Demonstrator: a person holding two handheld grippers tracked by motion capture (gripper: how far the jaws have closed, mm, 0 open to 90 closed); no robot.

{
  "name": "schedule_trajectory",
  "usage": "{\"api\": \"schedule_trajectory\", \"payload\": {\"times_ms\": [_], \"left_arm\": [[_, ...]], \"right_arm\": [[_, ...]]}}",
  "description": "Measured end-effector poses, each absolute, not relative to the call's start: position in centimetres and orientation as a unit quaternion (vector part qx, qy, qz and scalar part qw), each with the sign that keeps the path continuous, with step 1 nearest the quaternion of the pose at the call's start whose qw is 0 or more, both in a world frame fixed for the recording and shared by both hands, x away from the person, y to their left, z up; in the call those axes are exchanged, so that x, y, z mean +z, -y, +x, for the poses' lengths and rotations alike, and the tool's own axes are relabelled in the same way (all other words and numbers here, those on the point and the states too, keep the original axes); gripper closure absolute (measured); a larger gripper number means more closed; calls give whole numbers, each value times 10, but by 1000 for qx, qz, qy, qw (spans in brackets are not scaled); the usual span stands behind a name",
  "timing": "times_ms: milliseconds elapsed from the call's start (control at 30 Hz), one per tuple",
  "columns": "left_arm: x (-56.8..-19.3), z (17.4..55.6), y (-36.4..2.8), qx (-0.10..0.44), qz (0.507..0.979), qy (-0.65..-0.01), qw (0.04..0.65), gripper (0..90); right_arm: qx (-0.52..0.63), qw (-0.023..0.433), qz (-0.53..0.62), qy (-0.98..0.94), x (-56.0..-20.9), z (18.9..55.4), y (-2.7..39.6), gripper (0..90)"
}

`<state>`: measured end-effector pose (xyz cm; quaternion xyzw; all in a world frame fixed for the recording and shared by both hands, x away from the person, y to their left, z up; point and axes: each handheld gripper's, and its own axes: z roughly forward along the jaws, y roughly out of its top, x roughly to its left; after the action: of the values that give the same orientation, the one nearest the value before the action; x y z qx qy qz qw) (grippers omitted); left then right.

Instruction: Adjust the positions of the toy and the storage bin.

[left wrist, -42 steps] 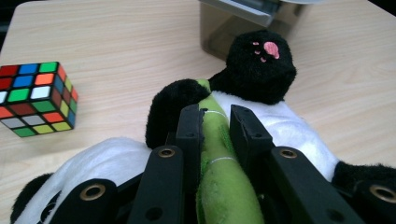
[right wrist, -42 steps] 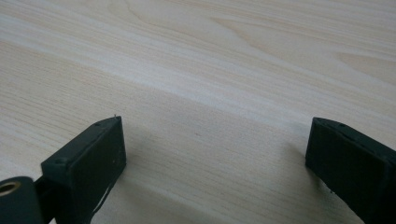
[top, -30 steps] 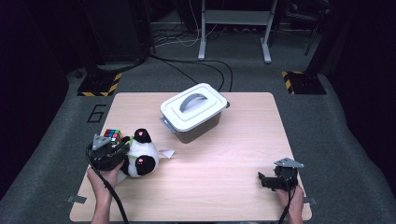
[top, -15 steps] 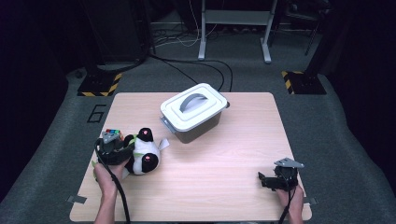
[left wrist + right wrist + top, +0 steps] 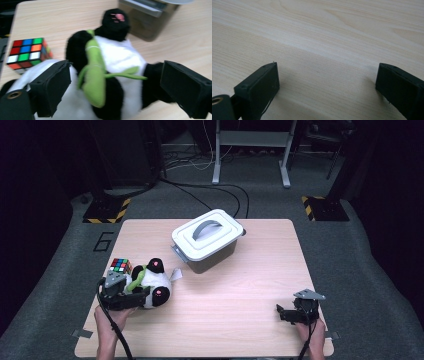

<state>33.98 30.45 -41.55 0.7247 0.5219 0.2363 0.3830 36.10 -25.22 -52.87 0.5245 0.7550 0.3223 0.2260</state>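
A black-and-white panda plush (image 5: 152, 287) with a green sprig lies on its side at the left of the wooden table (image 5: 250, 285). My left gripper (image 5: 141, 296) comes at it from the left. Its jaws have just been opening and now stand wide, with the panda (image 5: 117, 55) between them and not pinched. In the left gripper view my left gripper (image 5: 117, 71) straddles the plush's body. My right gripper (image 5: 280, 313) rests near the front right edge, and in its own view this gripper (image 5: 327, 67) is open over bare wood (image 5: 324, 30).
A colour cube (image 5: 120, 266) sits just behind the left gripper, and it shows as the cube (image 5: 26, 51) left of the panda. A grey lidded box (image 5: 207, 240) with a handle stands at the table's middle back. Cables run across the dark floor behind.
The left gripper's jaws have opened around the panda, and the hand has shifted slightly to the right. The panda has turned a little. The right gripper has stayed put.
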Motion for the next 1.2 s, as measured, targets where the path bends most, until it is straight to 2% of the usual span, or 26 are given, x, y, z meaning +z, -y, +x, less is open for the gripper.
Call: {"api": "schedule_trajectory", "payload": {"times_ms": [200,633,767,1000,1200], "left_arm": [[-415,326,-289,235,744,-494,384,3],[-412,296,-263,257,769,-417,411,0],[-412,292,-252,249,781,-398,413,0],[-438,296,-233,212,807,-375,404,0],[-474,303,-219,167,847,-337,376,0]], "right_arm": [[323,227,525,-754,-529,361,252,41],[323,227,525,-754,-529,361,252,42],[323,227,525,-754,-529,361,252,42],[323,226,525,-755,-529,361,252,41],[323,226,525,-755,-529,361,252,42]]}}
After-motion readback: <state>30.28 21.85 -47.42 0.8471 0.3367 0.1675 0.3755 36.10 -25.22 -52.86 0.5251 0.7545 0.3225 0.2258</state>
